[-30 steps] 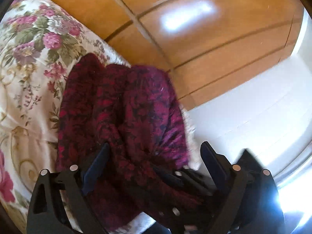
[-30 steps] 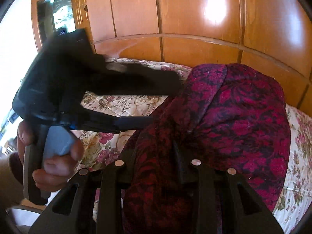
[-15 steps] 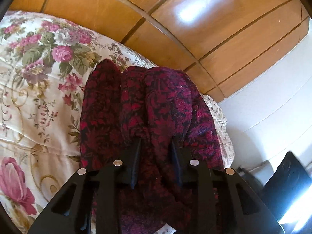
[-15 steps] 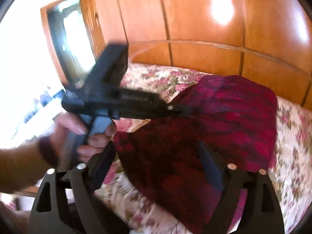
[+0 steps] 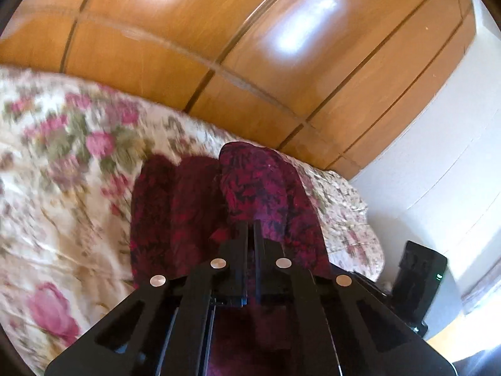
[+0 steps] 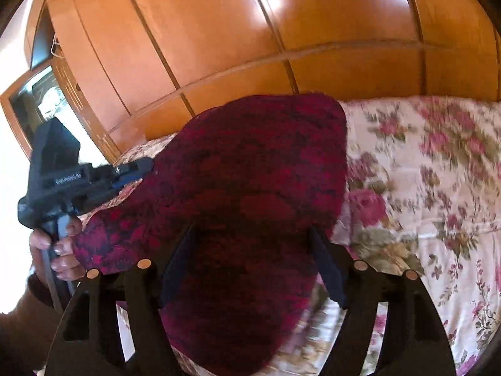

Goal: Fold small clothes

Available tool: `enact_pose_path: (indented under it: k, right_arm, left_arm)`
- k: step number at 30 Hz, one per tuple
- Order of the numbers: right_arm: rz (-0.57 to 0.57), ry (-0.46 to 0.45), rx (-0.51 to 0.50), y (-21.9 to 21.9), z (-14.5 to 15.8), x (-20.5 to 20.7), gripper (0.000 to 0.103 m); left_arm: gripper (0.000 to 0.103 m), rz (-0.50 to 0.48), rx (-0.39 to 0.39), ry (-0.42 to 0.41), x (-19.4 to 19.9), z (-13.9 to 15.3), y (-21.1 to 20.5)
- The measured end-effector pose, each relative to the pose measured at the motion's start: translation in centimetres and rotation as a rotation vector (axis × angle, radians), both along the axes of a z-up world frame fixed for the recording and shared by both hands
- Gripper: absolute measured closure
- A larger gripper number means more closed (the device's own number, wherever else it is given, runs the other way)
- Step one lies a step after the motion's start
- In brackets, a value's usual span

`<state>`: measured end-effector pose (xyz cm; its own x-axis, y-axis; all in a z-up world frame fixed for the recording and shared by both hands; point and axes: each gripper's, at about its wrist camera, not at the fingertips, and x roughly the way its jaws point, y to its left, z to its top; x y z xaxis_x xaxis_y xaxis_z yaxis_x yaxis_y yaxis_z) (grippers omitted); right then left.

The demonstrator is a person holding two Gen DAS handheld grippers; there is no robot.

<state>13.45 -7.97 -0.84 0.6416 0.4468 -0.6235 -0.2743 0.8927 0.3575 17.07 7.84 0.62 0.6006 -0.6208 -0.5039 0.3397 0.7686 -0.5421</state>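
The dark red patterned garment (image 5: 256, 185) lies bunched on the floral bedspread (image 5: 56, 188), filling the middle of both views. In the left wrist view your left gripper (image 5: 249, 228) has its jaws pressed together on a fold of that cloth near the lower centre of the frame; they have just been closing, and fabric sits pinched in the narrow slit between them. From that pinch the garment runs up and away in two humps, the brighter one to the right, the shaded one to the left.

In the right wrist view your right gripper (image 6: 253, 263) stands spread wide at the bottom of the frame. Its jaws have just been moving, narrowing slightly after opening. The garment (image 6: 250, 188) lies between the two fingers, but neither pad presses on it. At the left edge of that view you see your left hand (image 6: 59, 244) around the grey handle of the left gripper, whose tip meets the garment's left side at about mid-height.

The bedspread (image 6: 422, 188) spreads out to the right of the cloth, blurred. Behind the bed, across the top of both frames, stands a glossy wooden panelled wall (image 5: 219, 31). At the lower right of the left wrist view a black device (image 5: 419, 282) stands beside a white wall (image 5: 438, 172).
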Motion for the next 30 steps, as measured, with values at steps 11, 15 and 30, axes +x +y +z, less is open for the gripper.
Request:
enact_pose_path:
  k: [11, 15, 30]
  right_arm:
    - [0.025, -0.022, -0.117, 2.0, -1.5, -0.3, 0.019]
    - [0.022, -0.036, -0.122, 2.1, -1.6, -0.3, 0.018]
    - [0.043, -0.071, -0.185, 3.3, -0.6, -1.1, 0.019]
  left_arm:
    - [0.045, 0.048, -0.186, 0.129, 0.1, -3.0, 5.0]
    - [0.026, -0.041, -0.16, 0.158, -0.1, -3.2, 3.2]
    - [0.078, -0.097, -0.128, 0.1, 0.8, -4.0, 0.1]
